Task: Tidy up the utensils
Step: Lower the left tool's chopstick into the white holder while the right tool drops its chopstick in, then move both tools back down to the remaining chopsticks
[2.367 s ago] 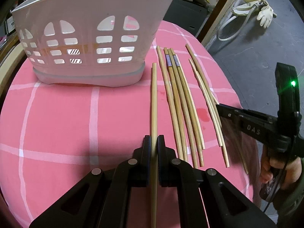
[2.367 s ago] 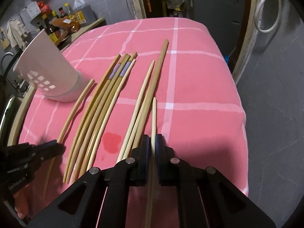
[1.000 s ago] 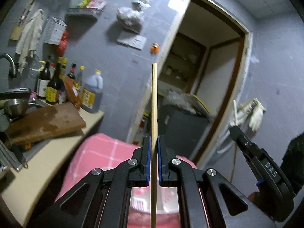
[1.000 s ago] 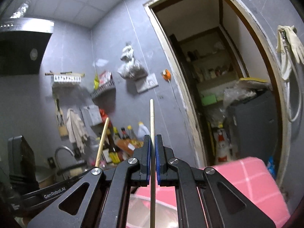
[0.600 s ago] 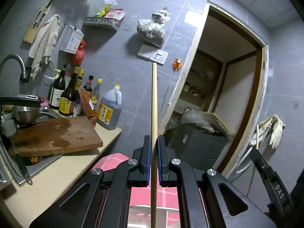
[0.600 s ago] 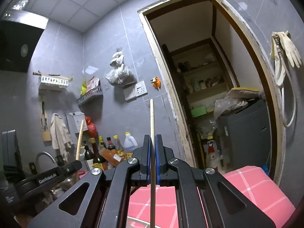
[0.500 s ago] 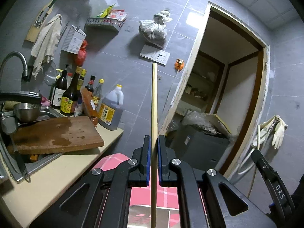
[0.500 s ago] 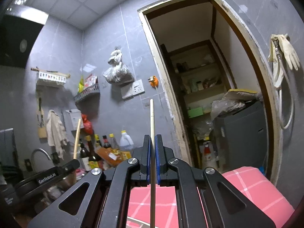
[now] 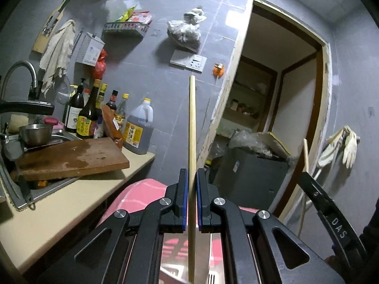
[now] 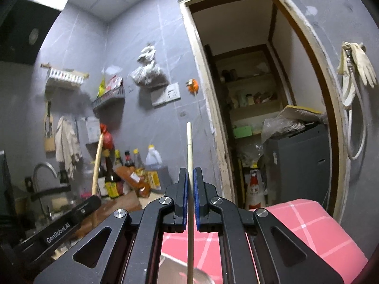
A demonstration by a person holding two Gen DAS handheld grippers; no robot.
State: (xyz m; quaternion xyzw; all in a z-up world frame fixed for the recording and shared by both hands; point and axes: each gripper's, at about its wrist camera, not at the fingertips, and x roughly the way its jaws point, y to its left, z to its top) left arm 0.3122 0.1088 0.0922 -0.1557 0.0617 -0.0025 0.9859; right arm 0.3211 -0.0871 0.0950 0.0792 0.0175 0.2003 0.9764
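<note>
Left wrist view: the left tool [image 9: 192,197] is pressed together on a chopstick [image 9: 191,127], which stands upright between the pads with its tip raised against the grey wall. The step in hand is judged to be carrying the chopstick to the white basket [image 9: 173,274], of which only a blurred pale sliver is seen low between the tool's arms, over the pink table [image 9: 139,194]. Next, the lower end would have to be brought over the basket's mouth and the pads parted. That mouth and the chopstick's lower end are cut off at the bottom of the frame. At the right, the other tool is seen with a stick above it.

Right wrist view: the right tool [image 10: 189,197] is likewise clamped on a second chopstick [image 10: 189,156], held upright. The same lowering and release are judged to be called for. The basket is only a blurred pale shape at the bottom, and the remaining chopsticks on the table are hidden.
</note>
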